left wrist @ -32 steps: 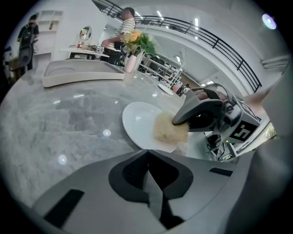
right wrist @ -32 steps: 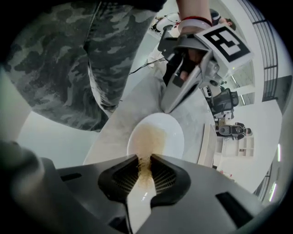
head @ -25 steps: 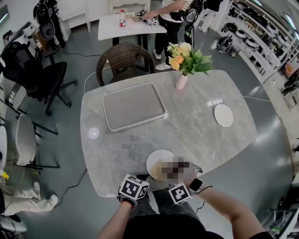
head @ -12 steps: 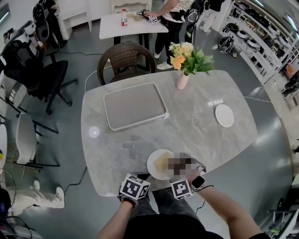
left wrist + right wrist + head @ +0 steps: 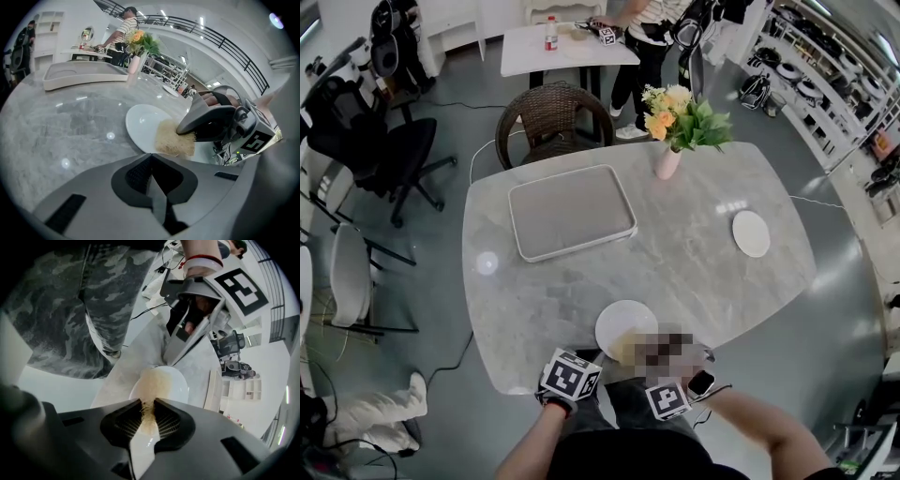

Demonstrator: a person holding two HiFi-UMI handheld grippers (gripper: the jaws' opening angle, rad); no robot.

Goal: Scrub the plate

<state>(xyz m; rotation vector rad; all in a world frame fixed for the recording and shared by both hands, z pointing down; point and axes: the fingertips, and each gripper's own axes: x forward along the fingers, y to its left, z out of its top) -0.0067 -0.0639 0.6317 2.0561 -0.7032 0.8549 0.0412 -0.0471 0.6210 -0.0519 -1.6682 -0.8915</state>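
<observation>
In the head view, a white plate (image 5: 619, 323) lies on the grey marble table (image 5: 694, 272), close to the near edge and just in front of the person. A tan scrub pad (image 5: 628, 351) rests on the near part of the plate. The left gripper (image 5: 589, 358) reaches the plate's near-left rim. The right gripper (image 5: 651, 364) comes in from the right (a mosaic patch covers part of it). Farther back on the table are a grey tray (image 5: 572, 213) and a vase with flowers (image 5: 666, 161).

In the left gripper view, the jaws are pressed together, with their tips just at the plate's rim. I cannot tell whether they touch it. Beyond them, the right gripper holds the pad down on the plate.

In the right gripper view, the jaws pinch the fibrous pad, which spreads forward over the middle of the plate. The left gripper's tip meets the plate's far rim.
</observation>
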